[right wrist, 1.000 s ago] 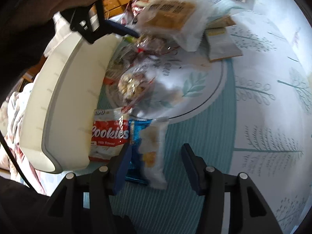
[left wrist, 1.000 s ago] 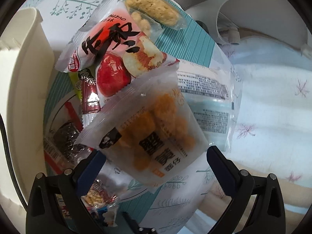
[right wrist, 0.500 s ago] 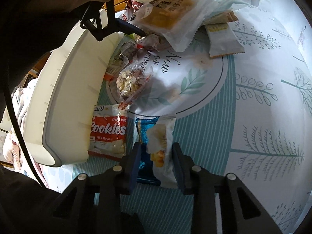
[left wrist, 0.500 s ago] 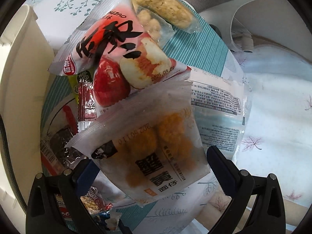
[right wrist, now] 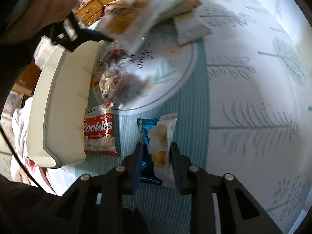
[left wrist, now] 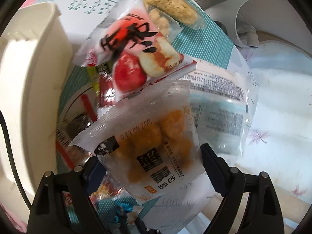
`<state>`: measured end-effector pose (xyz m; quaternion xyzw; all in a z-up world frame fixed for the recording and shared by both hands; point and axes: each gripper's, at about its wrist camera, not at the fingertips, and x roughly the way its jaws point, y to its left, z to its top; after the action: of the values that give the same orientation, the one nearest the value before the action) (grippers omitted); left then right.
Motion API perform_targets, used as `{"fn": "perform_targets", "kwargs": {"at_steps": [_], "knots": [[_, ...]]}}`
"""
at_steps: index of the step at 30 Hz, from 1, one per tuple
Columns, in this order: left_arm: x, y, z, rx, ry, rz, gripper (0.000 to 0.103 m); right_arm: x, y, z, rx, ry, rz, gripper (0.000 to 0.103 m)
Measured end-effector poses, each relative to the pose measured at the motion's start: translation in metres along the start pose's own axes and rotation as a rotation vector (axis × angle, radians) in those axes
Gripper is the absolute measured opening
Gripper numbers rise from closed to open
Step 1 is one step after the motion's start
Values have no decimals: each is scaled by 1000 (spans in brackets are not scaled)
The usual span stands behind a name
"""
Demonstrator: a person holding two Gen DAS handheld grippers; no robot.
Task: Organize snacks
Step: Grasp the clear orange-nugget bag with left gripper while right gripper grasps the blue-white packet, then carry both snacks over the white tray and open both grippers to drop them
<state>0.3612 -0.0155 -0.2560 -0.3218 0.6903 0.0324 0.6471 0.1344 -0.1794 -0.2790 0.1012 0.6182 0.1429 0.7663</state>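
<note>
My left gripper [left wrist: 150, 165] is shut on a clear packet of orange puffs [left wrist: 156, 142] and holds it above the snack pile; the packet also shows lifted in the right wrist view [right wrist: 124, 19]. Behind it lie a pink and red packet [left wrist: 136, 58] and a clear packet with a biscuit bar [left wrist: 171, 9]. My right gripper [right wrist: 156, 154] is shut on a blue and white packet [right wrist: 158, 140] that lies on the teal striped cloth. A red Cookies packet [right wrist: 99, 132] lies to its left, beside the cream bin [right wrist: 62, 101].
The cream bin [left wrist: 29, 78] stands along the left of the pile. A clear bag of mixed nuts [right wrist: 111, 81] lies by the bin on the round printed mat [right wrist: 175, 78]. A beige packet [right wrist: 193, 27] lies at the far side. The table's edge [left wrist: 243, 58] is at right.
My right gripper closed on the blue and white packet. My left gripper closed on the orange puff packet and carried it nearer to the camera, toward the bin side.
</note>
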Motion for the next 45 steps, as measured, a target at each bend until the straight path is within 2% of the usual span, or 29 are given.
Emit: {"fn": "perform_targets", "kwargs": {"at_steps": [5, 9, 14, 24, 29, 38, 45], "knots": [[-25, 1, -16, 48, 22, 25, 88, -21, -4, -9, 12, -35, 2, 27], [-48, 4, -35, 113, 96, 54, 88, -42, 2, -11, 5, -81, 3, 27], [-88, 29, -62, 154, 83, 89, 88, -63, 24, -15, -28, -137, 10, 27], [-142, 95, -100, 157, -18, 115, 88, -90, 84, -12, -101, -235, 29, 27], [-161, 137, -113, 132, -94, 122, 88, -95, 107, -12, -129, -252, 81, 27], [-183, 188, -121, 136, -231, 156, 88, -91, 150, -6, -205, -272, 149, 27], [-192, 212, -116, 141, -284, 204, 88, -81, 179, -1, -274, -269, 169, 27]]}}
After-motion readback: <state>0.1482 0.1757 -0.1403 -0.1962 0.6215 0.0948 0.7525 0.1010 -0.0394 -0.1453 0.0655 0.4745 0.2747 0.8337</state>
